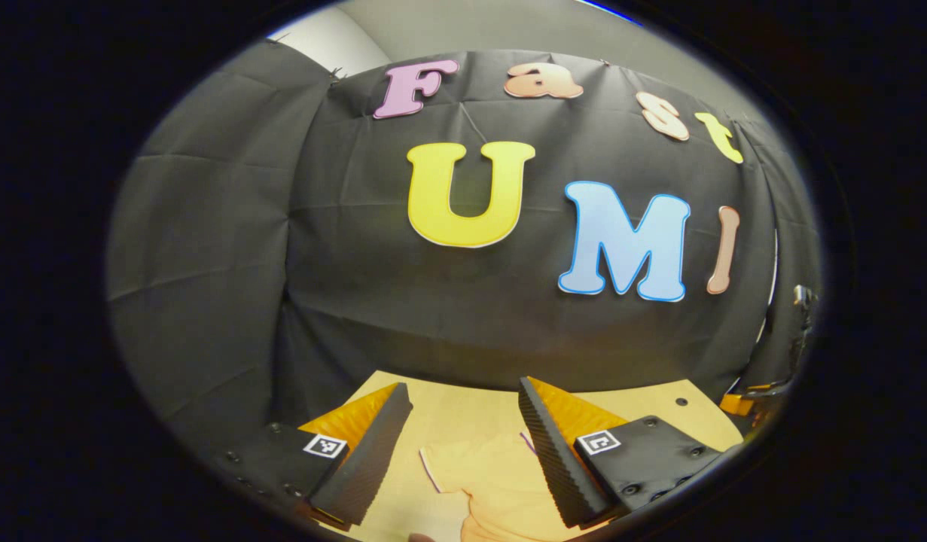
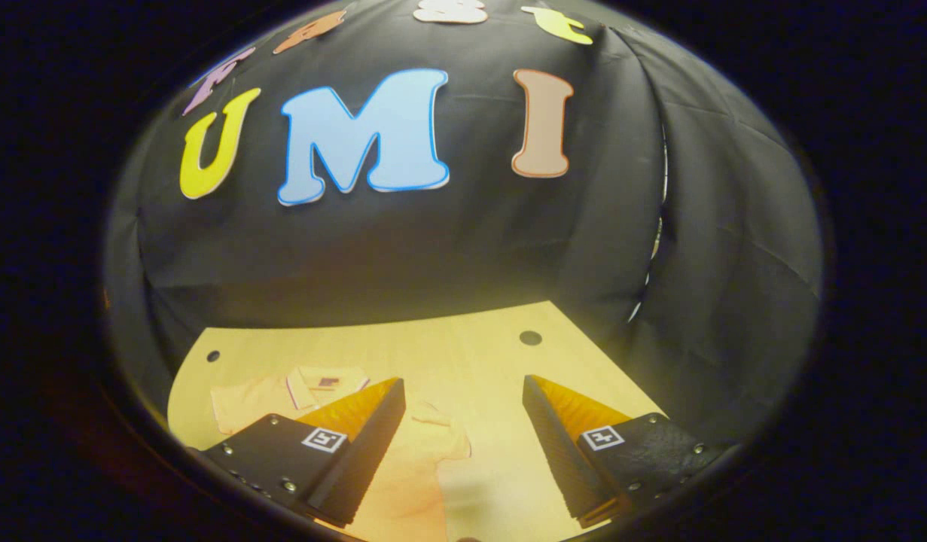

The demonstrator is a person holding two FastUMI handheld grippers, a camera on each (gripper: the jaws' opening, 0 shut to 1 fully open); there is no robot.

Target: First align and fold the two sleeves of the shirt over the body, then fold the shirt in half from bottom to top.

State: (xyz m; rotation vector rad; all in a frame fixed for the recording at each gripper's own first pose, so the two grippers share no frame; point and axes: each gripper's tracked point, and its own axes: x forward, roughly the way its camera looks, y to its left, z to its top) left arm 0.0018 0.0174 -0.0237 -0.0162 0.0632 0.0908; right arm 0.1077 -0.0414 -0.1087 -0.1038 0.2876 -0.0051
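Observation:
A pale peach polo shirt (image 2: 422, 463) lies flat on the wooden table (image 2: 463, 346), collar (image 2: 326, 379) toward the back wall. In the right gripper view my right gripper (image 2: 463, 395) hangs open above the table, with the shirt's short sleeve (image 2: 442, 440) lying below the gap, close to the left finger. In the left gripper view my left gripper (image 1: 463, 399) is open too, held above the shirt's other sleeve (image 1: 474, 470), which shows between its fingers. Nothing is held by either gripper. The shirt's lower body is hidden below both views.
The black cloth wall stands close behind the table's far edge. Small round holes (image 2: 530, 338) dot the table's back corners. Some orange and metal gear (image 1: 757, 395) sits at the table's right edge in the left gripper view.

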